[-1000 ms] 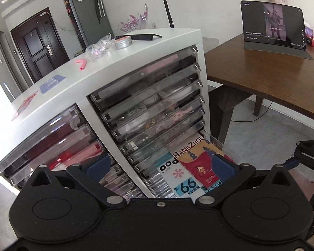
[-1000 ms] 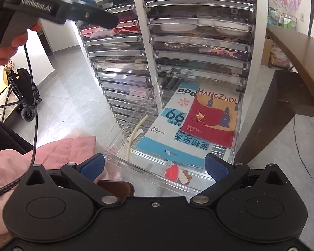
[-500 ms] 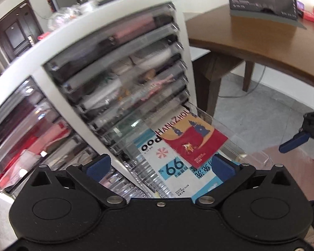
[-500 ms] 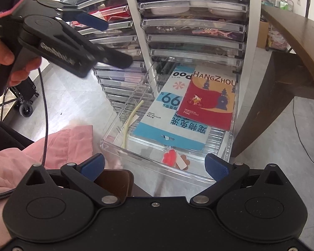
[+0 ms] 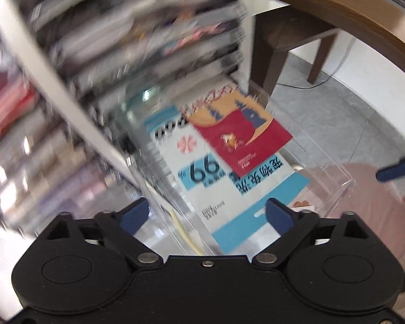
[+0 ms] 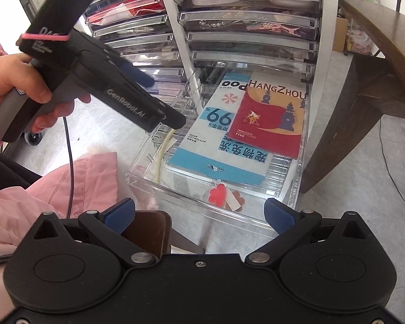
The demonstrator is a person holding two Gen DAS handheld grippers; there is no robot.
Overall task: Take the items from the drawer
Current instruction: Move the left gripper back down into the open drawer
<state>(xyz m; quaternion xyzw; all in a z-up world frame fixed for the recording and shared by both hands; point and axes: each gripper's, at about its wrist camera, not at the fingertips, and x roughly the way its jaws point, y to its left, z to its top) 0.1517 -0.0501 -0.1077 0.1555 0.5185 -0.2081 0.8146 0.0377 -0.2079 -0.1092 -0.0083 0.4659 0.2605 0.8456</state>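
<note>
Two claws face one open clear drawer (image 6: 202, 189) pulled out of a white cabinet (image 6: 175, 27) of stacked clear drawers. The left claw (image 5: 207, 213) has its blue fingers (image 5: 133, 214) spread wide with nothing between them; its own view is blurred, above all over the cabinet. In the right wrist view the left claw (image 6: 159, 100) reaches in from the left, held by a hand (image 6: 21, 81) in a pink sleeve, its tip over the drawer's left wall. The right claw (image 6: 199, 213) is also wide open and empty, and sits just in front of the drawer's front wall.

Inside the drawer lies a blue-and-white packet (image 6: 218, 137) printed with "99". A red and yellow booklet (image 6: 272, 118) marked "HangZhou" lies on top of it, toward the right side. A pale yellow strip (image 6: 163, 151) runs along the left wall. Near the front wall, apart from the packet's lower edge, lie a small red piece (image 6: 218, 193) and a white and brown piece (image 6: 233, 201) touching it. A dark wooden worktop (image 6: 386, 27) stands to the right of the cabinet, its leg just beside the drawer. Pink cloth (image 6: 75, 186) lies left of the drawer's front corner.
</note>
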